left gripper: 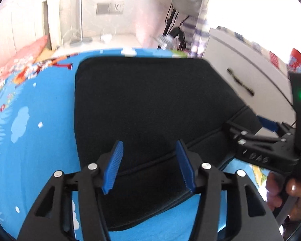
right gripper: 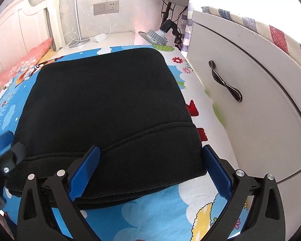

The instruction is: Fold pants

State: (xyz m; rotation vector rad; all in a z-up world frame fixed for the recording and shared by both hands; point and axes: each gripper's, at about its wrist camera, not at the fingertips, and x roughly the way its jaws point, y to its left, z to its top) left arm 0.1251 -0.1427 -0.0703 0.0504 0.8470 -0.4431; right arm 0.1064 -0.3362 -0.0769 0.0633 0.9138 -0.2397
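Observation:
The black pants [left gripper: 150, 100] lie folded into a thick rectangle on the blue cartoon bedsheet [left gripper: 40, 120]. My left gripper [left gripper: 149, 142] is open over the pants' near edge. Its blue pads [left gripper: 113, 166] stand apart above the seamed band and press on nothing. My right gripper [right gripper: 150, 148] is open wide across the near right corner of the pants [right gripper: 110, 100], one pad over the fabric and the other just past the right edge. In the left wrist view the right gripper [left gripper: 250, 123] shows at the right, with a hand [left gripper: 279, 188] on its grip. At the left edge of the right wrist view is one of the left gripper's pads [right gripper: 0, 143].
A white cabinet [right gripper: 250, 110] with a dark handle [right gripper: 224, 80] stands close along the right of the bed. Behind are a white nightstand [right gripper: 110, 38] with cables, a headboard [right gripper: 20, 30], a pink pillow [right gripper: 20, 66] and a clamp lamp [right gripper: 156, 35].

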